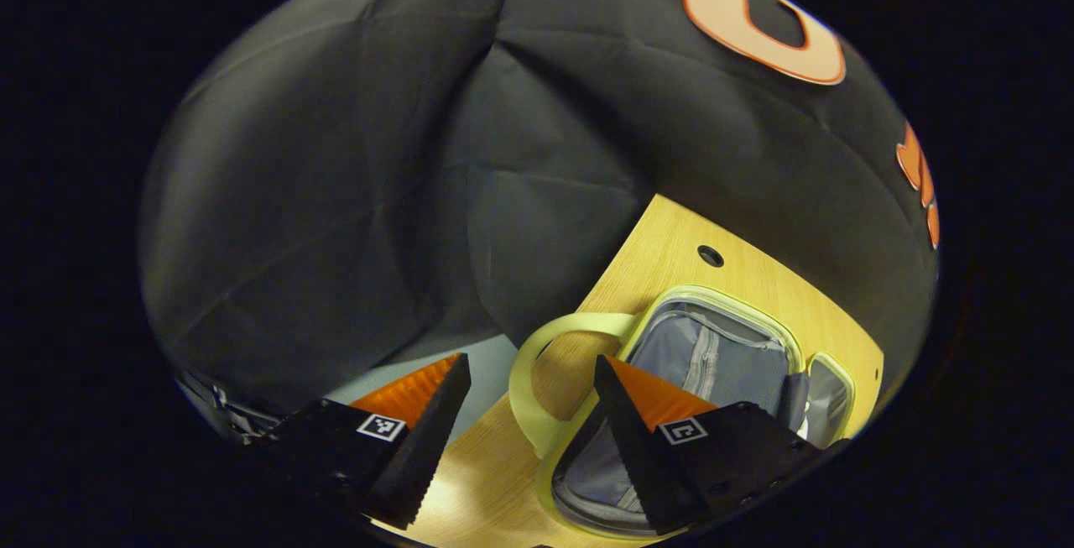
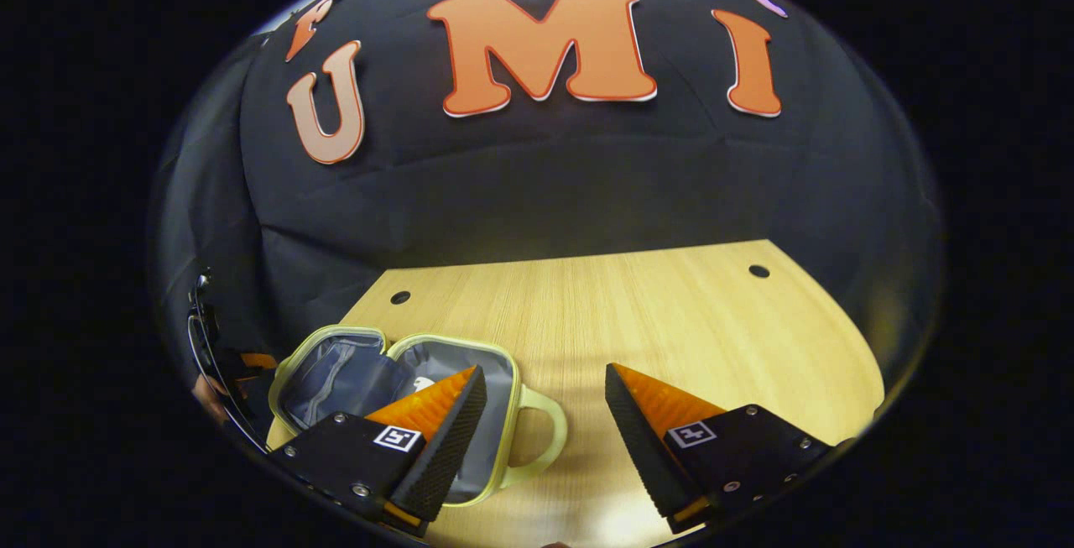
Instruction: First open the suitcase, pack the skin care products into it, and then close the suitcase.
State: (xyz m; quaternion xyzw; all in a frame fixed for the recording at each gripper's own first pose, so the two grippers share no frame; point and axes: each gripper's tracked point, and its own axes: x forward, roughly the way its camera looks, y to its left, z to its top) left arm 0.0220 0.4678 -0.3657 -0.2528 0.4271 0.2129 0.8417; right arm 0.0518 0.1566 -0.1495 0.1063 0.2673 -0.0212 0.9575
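On the wooden table (image 2: 638, 313): one suitcase (image 2: 394, 397), lying open, both grey-lined halves up, handle (image 1: 537, 380) toward me. Opening done. Something pale inside, unclear; packing and closing remain, I judge. My left gripper (image 1: 529, 439) and right gripper (image 2: 545, 439): jaws spread, empty.

left gripper (image 1: 530, 380) fingers spread wide, holding nothing, right gripper (image 2: 545, 388) likewise spread, holding nothing
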